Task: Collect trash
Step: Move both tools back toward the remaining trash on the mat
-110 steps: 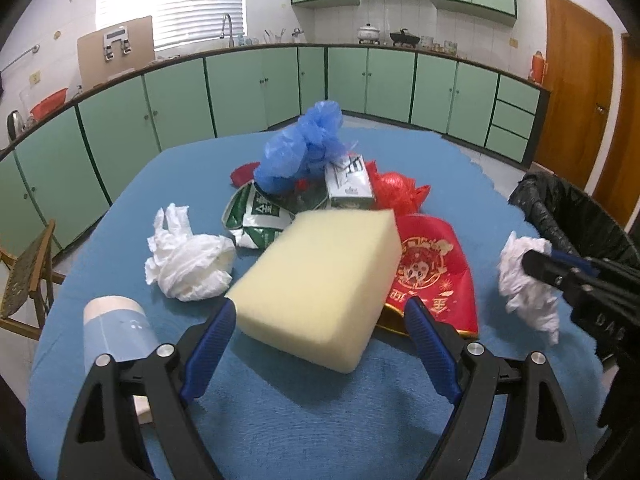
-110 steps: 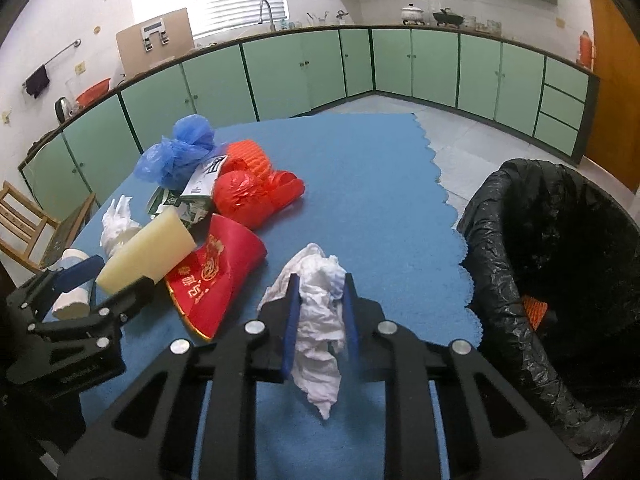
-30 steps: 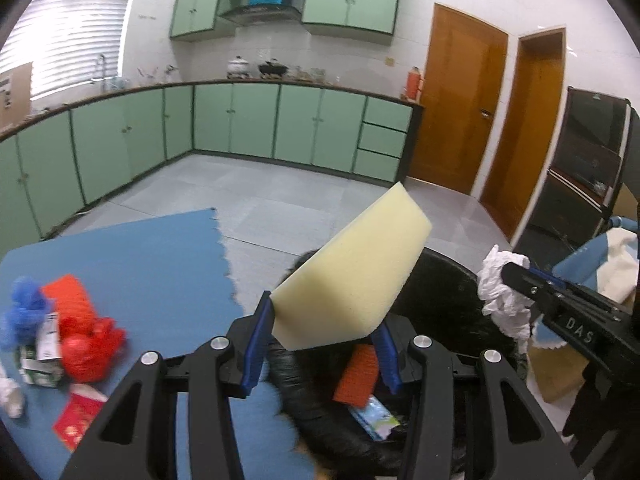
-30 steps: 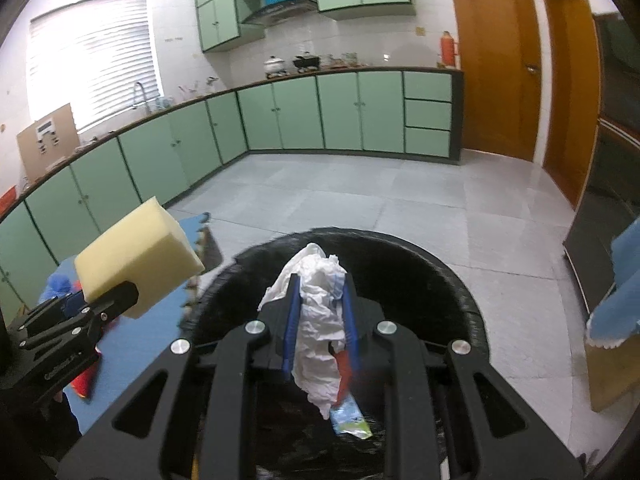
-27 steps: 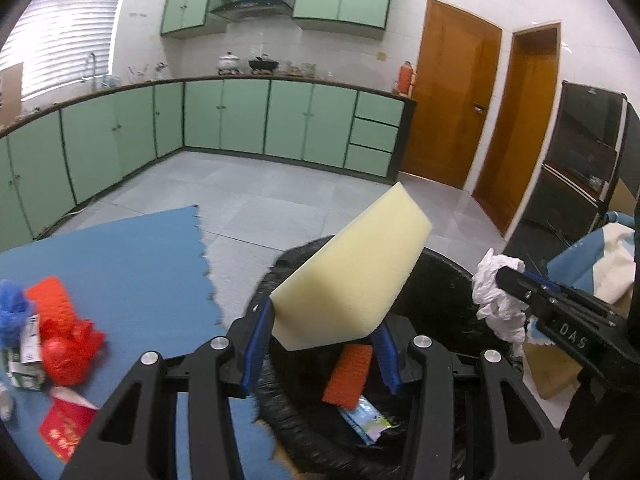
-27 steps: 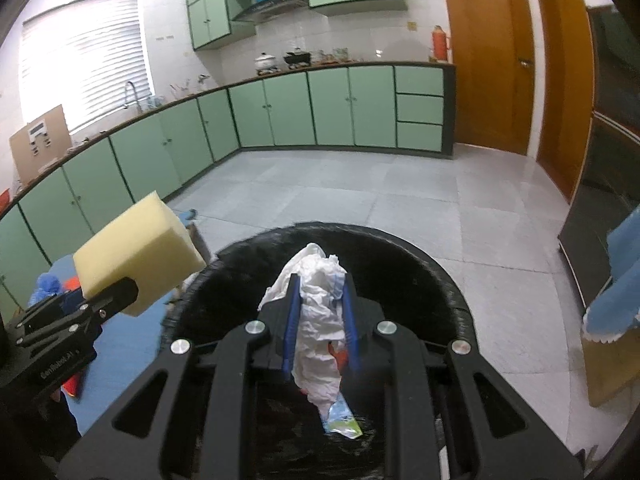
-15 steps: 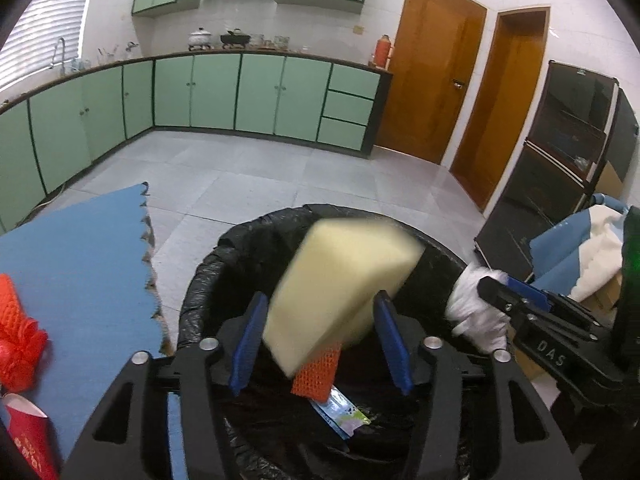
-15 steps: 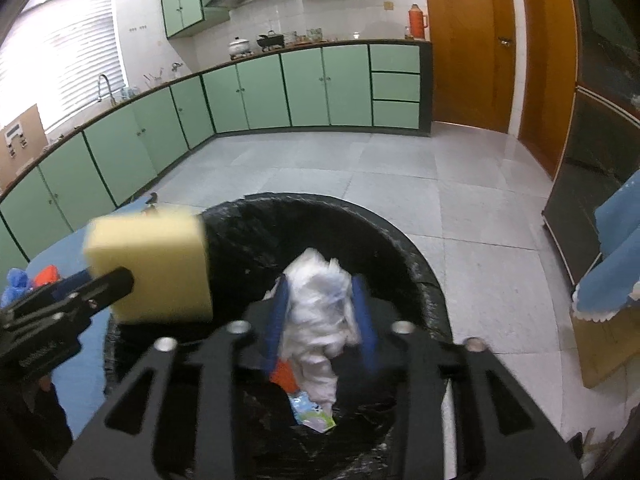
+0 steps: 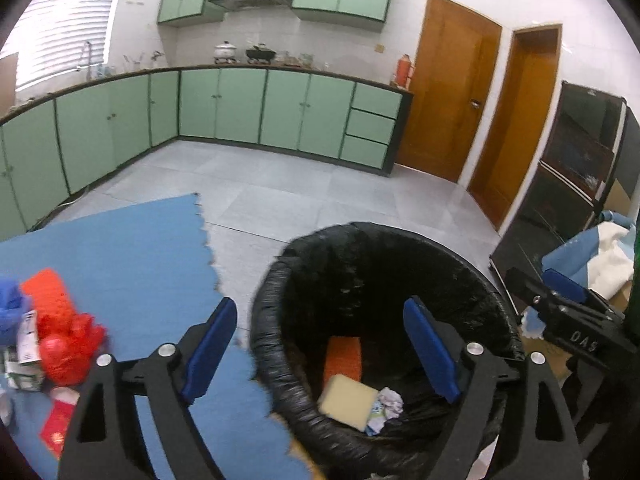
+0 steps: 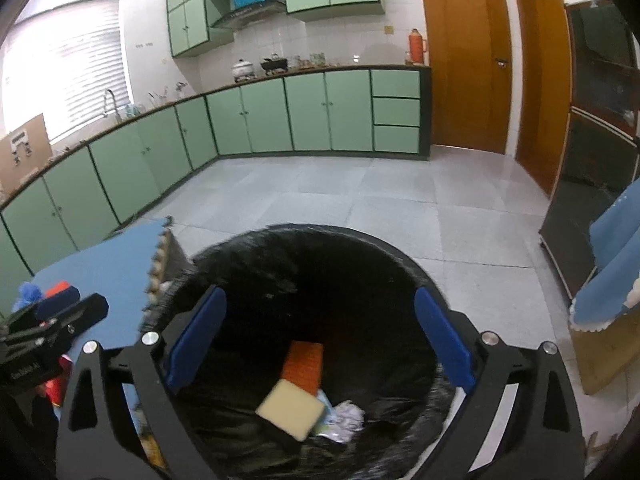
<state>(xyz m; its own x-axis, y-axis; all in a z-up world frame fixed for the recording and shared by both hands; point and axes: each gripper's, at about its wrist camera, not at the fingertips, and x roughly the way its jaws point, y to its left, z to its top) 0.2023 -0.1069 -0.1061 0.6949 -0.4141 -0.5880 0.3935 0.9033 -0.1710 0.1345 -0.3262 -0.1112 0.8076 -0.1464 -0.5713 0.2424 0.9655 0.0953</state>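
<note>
A black-lined trash bin (image 9: 276, 292) stands beside the blue table (image 9: 132, 248). The yellow sponge (image 9: 347, 401) and the white crumpled tissue (image 9: 390, 398) lie at its bottom next to an orange item (image 9: 343, 356). They also show in the right wrist view: sponge (image 10: 291, 409), tissue (image 10: 348, 416), bin (image 10: 248, 256). My left gripper (image 9: 320, 348) is open and empty above the bin. My right gripper (image 10: 318, 340) is open and empty above the bin, and shows at the right of the left wrist view (image 9: 560, 304).
More trash lies on the table at the left: red plastic (image 9: 68, 348), an orange net (image 9: 48, 292), a blue bag (image 9: 10, 312), a red packet (image 9: 60, 428). Green cabinets (image 9: 240, 108) line the far wall. Wooden doors (image 9: 452, 92) and a dark cabinet (image 9: 576, 168) stand right.
Both grippers opened over the bin. The sponge dropped out of the left one and the tissue out of the right one; both now lie at the bin's bottom.
</note>
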